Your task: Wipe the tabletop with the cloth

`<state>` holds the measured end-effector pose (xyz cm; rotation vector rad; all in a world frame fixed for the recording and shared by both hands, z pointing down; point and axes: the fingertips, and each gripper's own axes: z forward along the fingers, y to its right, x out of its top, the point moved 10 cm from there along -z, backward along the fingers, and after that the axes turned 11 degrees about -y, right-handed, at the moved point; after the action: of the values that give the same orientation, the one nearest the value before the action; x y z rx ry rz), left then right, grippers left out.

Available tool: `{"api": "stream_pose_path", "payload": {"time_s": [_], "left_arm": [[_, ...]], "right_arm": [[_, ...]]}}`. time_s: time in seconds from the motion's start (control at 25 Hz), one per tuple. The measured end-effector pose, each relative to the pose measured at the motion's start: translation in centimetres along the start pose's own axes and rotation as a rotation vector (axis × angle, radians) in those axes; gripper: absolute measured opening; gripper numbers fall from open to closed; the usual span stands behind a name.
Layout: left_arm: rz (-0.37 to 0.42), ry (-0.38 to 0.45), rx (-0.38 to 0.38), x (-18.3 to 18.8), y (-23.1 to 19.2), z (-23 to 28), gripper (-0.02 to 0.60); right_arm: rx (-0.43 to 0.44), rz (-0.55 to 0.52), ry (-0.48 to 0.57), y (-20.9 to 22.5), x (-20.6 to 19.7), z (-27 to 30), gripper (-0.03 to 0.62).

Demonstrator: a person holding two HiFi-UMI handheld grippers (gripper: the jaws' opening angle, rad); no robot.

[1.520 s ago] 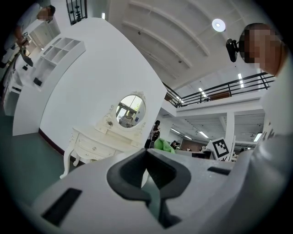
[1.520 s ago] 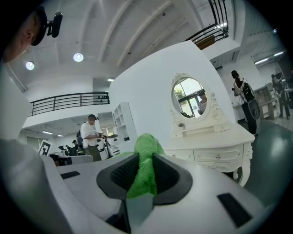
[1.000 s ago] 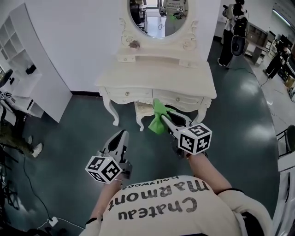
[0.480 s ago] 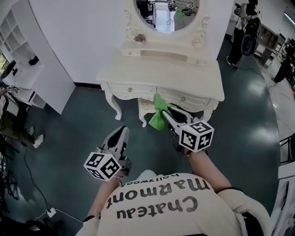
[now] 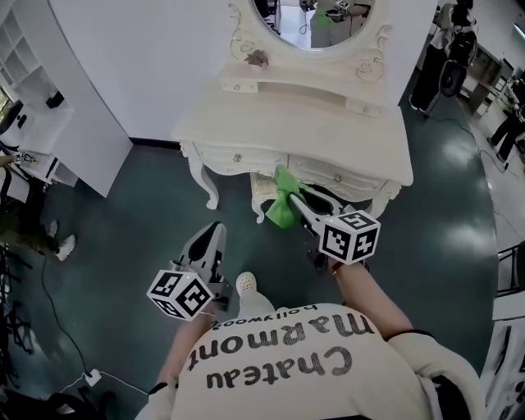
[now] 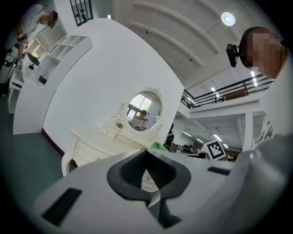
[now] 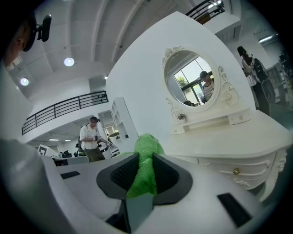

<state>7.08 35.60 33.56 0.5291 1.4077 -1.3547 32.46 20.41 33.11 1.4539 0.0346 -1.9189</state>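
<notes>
Holding the cloth [image 7: 145, 161] in the right gripper [image 7: 144, 172]: jaws clamped on a bunched fold, with green fabric squeezed between the pads and a tuft poking past the tips. In the head view the cloth [image 5: 281, 207] hangs off the right gripper [image 5: 295, 202] in the air, in front of the drawers and below the front edge of the desk [image 5: 328, 123]. It isn't touching the top. My read: approach phase, wiping not started.

The left gripper [image 6: 147, 172] has its jaws drawn together with nothing between them. It sits low on my left, over the floor [image 5: 123, 221] and well short of the desk.

The desk top looks bare up to the raised shelf [image 5: 303, 86] under the oval mirror [image 5: 316, 16].

Handling notes, judgement only:
- The cloth is soft, light and limp. It'll drape and fold under itself, not lie flat on its own.
- The current hold is on a bunch, which looks deep enough. I'd keep it there, since drag on the top could tug a shallow pinch loose.
- The hanging part should land first, then I'd lay the gripper low so fabric, not jaw tips, meets the surface.
- The top looks smooth and painted, so the cloth should slide easily. The risk is hard tips scuffing it.
</notes>
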Motion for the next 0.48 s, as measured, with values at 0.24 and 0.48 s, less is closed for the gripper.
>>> {"api": "stream_pose_path", "payload": {"time_s": [0.24,0.48], "left_arm": [[-0.007,-0.004,-0.005,3.8,-5.5,1.8,0.008],[0.016,-0.022,-0.022,8.5,-11.4,4.2,0.008]], "right_arm": [[-0.004,0.005,-0.019,0.5,2.8,6.2,0.109],[-0.041,0.020,-0.013,0.7,6.3,12.2,0.109]]}}
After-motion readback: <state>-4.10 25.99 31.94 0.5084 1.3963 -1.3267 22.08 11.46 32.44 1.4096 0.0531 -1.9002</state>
